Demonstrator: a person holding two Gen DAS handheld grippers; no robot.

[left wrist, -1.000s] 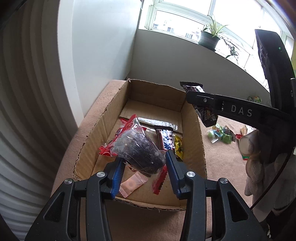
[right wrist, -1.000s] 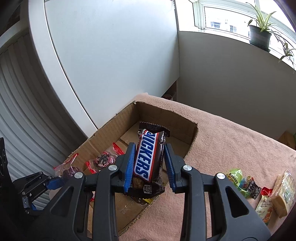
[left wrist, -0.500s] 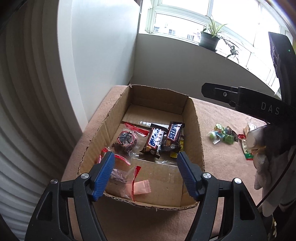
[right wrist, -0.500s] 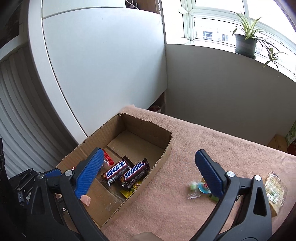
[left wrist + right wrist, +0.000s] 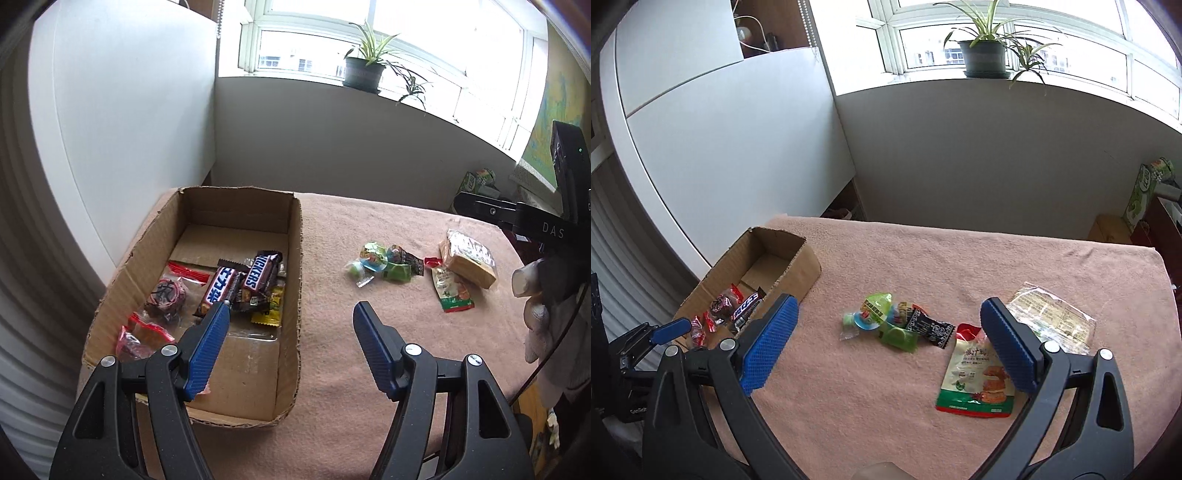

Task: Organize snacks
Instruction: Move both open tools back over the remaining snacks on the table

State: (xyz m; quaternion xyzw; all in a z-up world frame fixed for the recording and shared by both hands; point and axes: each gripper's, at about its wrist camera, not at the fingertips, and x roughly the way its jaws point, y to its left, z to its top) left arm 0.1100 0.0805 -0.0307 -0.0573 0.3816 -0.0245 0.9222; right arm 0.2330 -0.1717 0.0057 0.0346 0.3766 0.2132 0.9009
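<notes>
A cardboard box (image 5: 293,280) (image 5: 798,266) sits at the table's left and holds a Snickers bar (image 5: 260,275), a second chocolate bar (image 5: 218,288), a yellow packet (image 5: 269,308) and red-sealed clear bags (image 5: 164,293). My left gripper (image 5: 291,310) is open and empty above the box's right wall. My right gripper (image 5: 886,314) is open and empty above loose snacks on the cloth: green jelly cups and a black packet (image 5: 897,325), a red-and-white pouch (image 5: 977,376) and a clear-wrapped pastry (image 5: 1052,317).
A pink cloth (image 5: 960,258) covers the table. White panels and a grey wall stand behind it, with a potted plant (image 5: 982,55) on the windowsill. Boxes (image 5: 1141,199) stand past the table's right edge. The right gripper's body and a gloved hand (image 5: 546,288) show at the left wrist view's right.
Both grippers let go of their snacks into the box, opened wide, and drew back and rightward. The Snickers and the dark bagged snack now lie in the box.
</notes>
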